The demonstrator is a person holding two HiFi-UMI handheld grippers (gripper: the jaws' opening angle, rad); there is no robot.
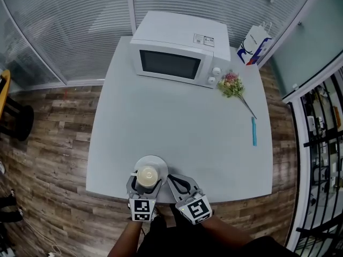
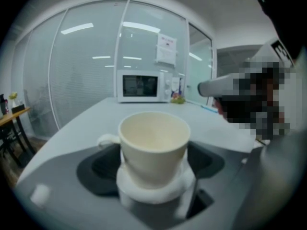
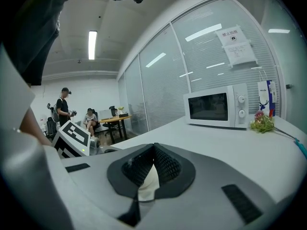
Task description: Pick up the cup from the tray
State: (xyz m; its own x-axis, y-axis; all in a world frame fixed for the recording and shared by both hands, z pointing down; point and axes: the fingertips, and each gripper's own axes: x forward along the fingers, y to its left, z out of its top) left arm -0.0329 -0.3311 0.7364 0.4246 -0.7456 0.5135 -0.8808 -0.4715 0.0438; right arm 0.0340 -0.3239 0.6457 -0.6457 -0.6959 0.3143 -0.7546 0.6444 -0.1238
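Note:
A cream cup [image 1: 147,175] stands upright on a round white saucer [image 1: 161,161] close to the table's front edge. My left gripper [image 1: 146,181] reaches around it from the near side. In the left gripper view the cup [image 2: 153,143] fills the space between the wide-spread jaws. Its handle points left, and the dark pads [image 2: 103,166] stand just off its sides, so the gripper is open. My right gripper [image 1: 171,178] lies just right of the saucer. Its ribbed pads [image 3: 165,164] meet, shut on nothing.
On the grey table [image 1: 182,122], a white microwave [image 1: 177,55] stands at the back. A small bunch of flowers [image 1: 231,84] and a blue pen [image 1: 254,131] lie at the right. A white and blue bag [image 1: 254,44] stands at the far right corner. Glass walls surround the table.

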